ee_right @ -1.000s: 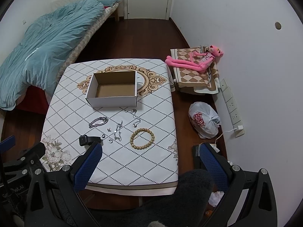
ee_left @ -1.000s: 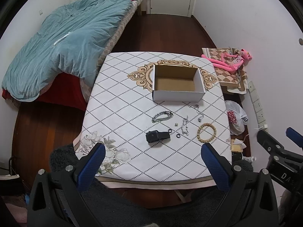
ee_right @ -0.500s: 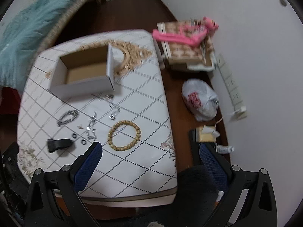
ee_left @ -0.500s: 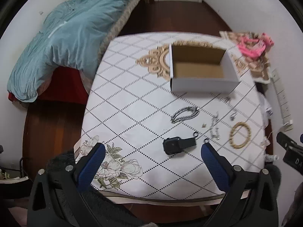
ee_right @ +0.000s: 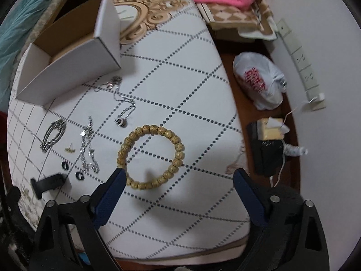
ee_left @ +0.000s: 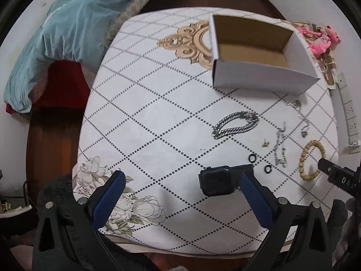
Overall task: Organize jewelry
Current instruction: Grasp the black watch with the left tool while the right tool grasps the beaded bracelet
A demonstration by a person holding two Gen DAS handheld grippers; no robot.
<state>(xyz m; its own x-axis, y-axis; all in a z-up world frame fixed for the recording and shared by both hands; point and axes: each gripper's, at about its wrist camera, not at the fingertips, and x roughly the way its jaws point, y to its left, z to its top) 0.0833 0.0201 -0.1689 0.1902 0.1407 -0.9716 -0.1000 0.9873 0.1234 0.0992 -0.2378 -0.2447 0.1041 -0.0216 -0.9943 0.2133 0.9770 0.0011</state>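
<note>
1. The cardboard box [ee_left: 261, 52] stood open on the table [ee_left: 158, 113], and what showed of its inside was bare; nothing appeared to have been put away yet.
2. All the jewelry lay on the cloth on the near side of the box: a silver curb-chain bracelet [ee_left: 235, 125], a thin pendant necklace [ee_right: 121, 103], a silver charm chain [ee_right: 88, 149], a small gold earring [ee_left: 266, 144], two black rings [ee_left: 252, 158], a wooden bead bracelet [ee_right: 151, 157] and a black smartwatch [ee_left: 217, 180] farthest from the box.
3. The left gripper [ee_left: 180, 195] was spread wide and empty, its right finger just beside the smartwatch.
4. The right gripper [ee_right: 180, 192] was likewise apart and empty, its left fingertip at the bead bracelet's rim.
5. By my judgement, every piece remained to be moved; the task had barely begun.
</note>
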